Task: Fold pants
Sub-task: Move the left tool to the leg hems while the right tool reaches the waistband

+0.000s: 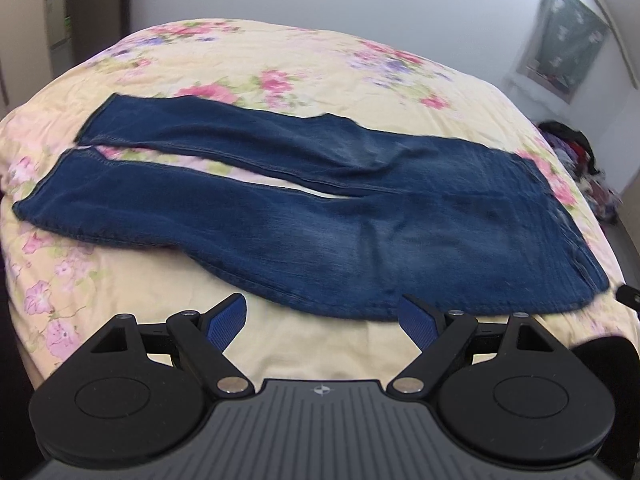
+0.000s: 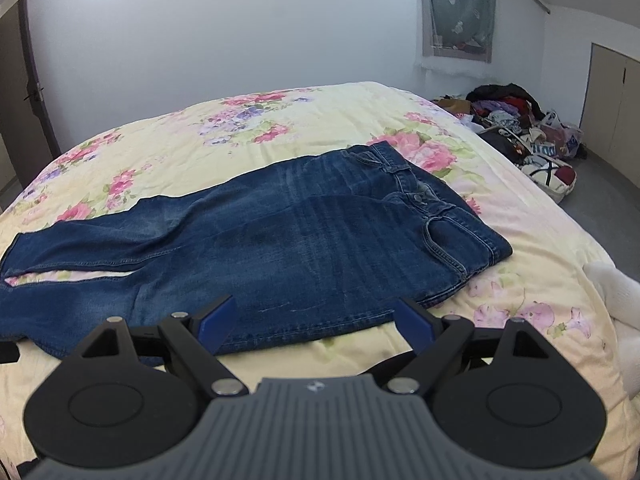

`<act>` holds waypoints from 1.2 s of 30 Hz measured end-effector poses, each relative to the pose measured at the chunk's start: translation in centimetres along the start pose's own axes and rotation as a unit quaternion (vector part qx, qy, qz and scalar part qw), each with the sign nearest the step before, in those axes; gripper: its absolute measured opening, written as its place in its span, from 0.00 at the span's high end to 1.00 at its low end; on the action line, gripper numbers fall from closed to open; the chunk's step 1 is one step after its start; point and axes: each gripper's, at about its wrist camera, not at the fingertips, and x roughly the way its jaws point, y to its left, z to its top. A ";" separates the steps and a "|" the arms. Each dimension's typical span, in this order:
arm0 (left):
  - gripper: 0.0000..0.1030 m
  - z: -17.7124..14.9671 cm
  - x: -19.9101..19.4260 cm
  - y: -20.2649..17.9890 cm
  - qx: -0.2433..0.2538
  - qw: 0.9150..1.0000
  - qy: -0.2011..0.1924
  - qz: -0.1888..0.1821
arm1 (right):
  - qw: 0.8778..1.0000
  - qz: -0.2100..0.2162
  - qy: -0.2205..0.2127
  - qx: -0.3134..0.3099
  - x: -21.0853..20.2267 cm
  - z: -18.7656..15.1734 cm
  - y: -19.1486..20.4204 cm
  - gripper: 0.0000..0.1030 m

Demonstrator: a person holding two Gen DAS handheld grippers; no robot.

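The pants [image 1: 320, 200] — dark blue jeans — lie spread flat across the bed [image 1: 304, 60], unfolded, with the waistband [image 2: 424, 196] toward the bed's right edge and the two legs running out toward the left edge. The legs lie side by side with a narrow strip of bedcover showing between them; the far leg's hem [image 1: 94, 120] and the near leg's hem [image 1: 38, 196] both stop short of the left edge. The button and front pockets face up in the right wrist view. The left gripper [image 1: 322, 316] hovers over the near edge of the bed just in front of the near leg, its blue fingers [image 1: 226, 322] spread wide apart and holding nothing. The right gripper [image 2: 314, 318] is likewise spread apart and empty — it sits at the near side of the seat area, its left finger over the denim. The bedcover is pale yellow with pink and purple flowers. On the floor past the bed's right edge lies a pile of clothes and bags [image 2: 516, 128], and a green cloth [image 2: 456, 4] hangs on the white wall.
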 end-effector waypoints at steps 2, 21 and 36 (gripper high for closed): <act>0.03 0.4 1.0 2.0 -0.026 0.999 0.004 0.019 | 0.999 0.009 0.011 0.032 1.4 0.6 -2.2 0.20; 0.03 0.6 9.8 17.7 -0.343 0.936 0.048 -0.058 | 0.888 0.075 0.103 0.442 16.1 1.2 -21.3 0.30; 0.03 -0.5 12.3 25.3 -0.498 0.856 -0.075 -0.116 | 0.860 0.081 0.144 0.482 21.3 1.4 -22.7 0.37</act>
